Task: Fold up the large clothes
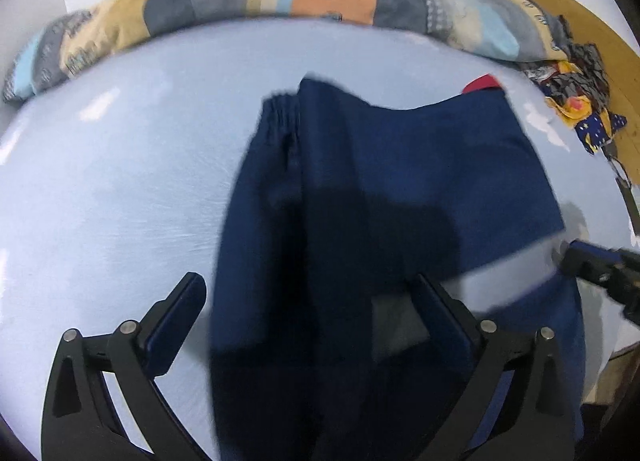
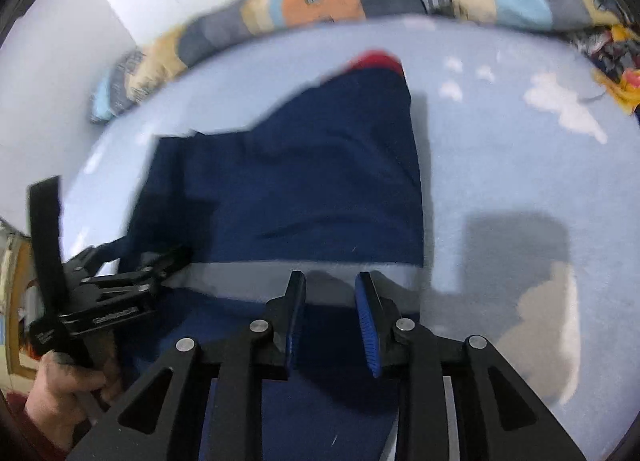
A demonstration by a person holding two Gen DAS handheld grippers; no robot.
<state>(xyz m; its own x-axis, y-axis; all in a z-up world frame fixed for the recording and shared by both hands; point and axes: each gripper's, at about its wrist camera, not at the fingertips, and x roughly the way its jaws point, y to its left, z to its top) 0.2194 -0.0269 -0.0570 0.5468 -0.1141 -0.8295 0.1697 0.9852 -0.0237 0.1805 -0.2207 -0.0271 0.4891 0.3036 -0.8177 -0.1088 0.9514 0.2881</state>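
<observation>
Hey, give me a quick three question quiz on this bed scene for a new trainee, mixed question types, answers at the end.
1. True or false: the navy garment lies on a light blue sheet.
2. What colour peeks out at the garment's far edge? A green, B red, C white.
3. Fill in: along the far side of the bed lies a patterned ____.

Key: 1 true. 2 B, a red patch. 3 quilt.

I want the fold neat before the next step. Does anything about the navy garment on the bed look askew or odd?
The navy garment lies unevenly folded: its upper layer's far edge runs slanted, and a red part pokes out at the far corner. A pale band crosses it near both grippers. Motion blur hides finer wrinkles.
</observation>
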